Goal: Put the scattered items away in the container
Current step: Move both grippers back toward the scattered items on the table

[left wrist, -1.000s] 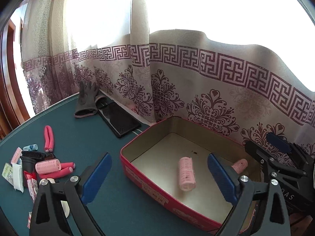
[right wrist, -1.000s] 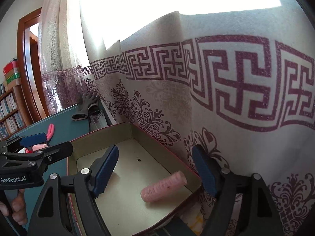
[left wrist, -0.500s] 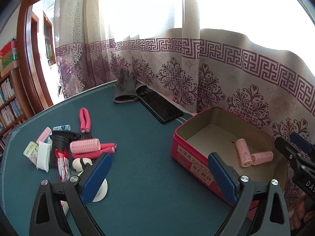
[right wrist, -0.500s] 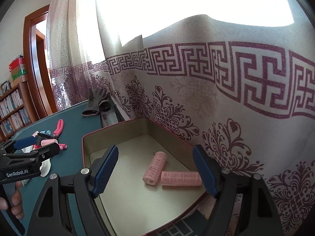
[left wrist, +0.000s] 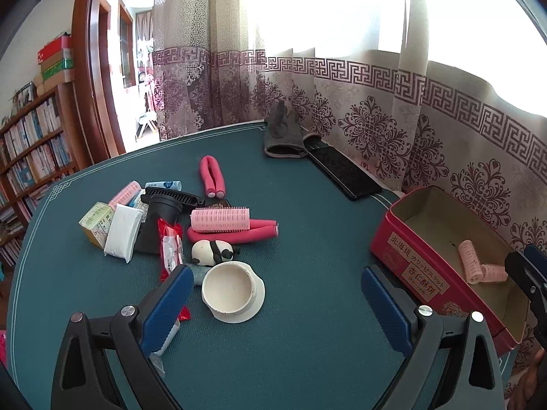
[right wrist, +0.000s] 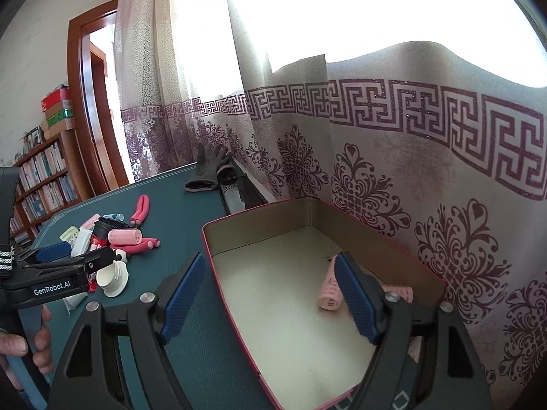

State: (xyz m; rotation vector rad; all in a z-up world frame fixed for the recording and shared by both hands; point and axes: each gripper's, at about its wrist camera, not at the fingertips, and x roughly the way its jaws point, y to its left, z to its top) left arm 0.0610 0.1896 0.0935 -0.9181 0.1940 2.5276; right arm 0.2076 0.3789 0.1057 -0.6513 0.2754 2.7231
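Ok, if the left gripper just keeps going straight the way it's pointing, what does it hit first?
Most likely bare green tabletop. The open left gripper aims between the white cup and the red tin; the cup sits just off its left finger, though depth is uncertain.

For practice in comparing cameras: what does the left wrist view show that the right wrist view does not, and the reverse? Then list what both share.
Only the left wrist view: the printed label on the red tin's outer side, and the panda figure seen whole.

Only the right wrist view: the hand gripping the left gripper's handle, and the tin's far inner corner.

Both: the red tin holding two pink rollers, the white cup, the grey glove, the green table.
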